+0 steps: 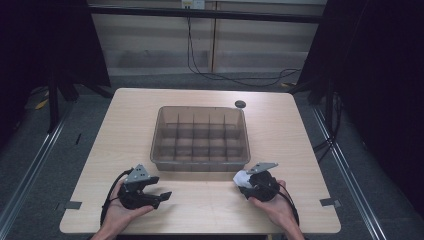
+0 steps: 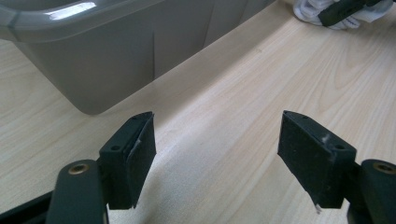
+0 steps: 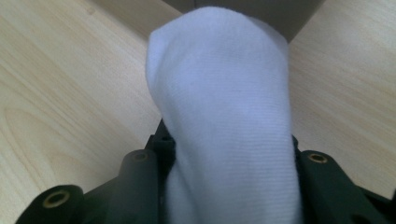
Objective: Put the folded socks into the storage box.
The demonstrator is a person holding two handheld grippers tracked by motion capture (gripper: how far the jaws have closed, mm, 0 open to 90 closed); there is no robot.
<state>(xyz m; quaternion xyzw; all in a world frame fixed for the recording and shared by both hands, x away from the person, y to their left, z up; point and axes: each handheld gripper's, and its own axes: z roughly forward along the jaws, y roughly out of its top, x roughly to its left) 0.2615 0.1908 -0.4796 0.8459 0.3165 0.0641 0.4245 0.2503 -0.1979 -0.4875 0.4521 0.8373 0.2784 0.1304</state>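
Your right gripper (image 1: 248,181) has its jaws closed on a rolled white sock (image 3: 224,116), which sits just off the front right corner of the grey divided bin (image 1: 200,165) and bulges well out past the jaw tips, as the right gripper view makes plain. Your left gripper (image 2: 217,154) rests on the wooden table (image 1: 200,210) near the bin's front left corner, jaws spread wide with nothing between them. If the sock is meant for one of the bin's compartments (image 1: 201,131), the likeliest trouble comes from that soft overhang: the free end could catch on the front rim or a divider as you carry it over, and the roll may unfurl or drag out of the grip. The hold appears to sit at one end of the roll, so it could also slump and swing once lifted. The compartments look narrow against the sock's bulk; letting go too high may leave it draped across two cells instead of settled in one. Lift clear of the rim before you move forward, and watch your trailing cable near the bin wall. Keep the left gripper back so the two don't collide over the bin.
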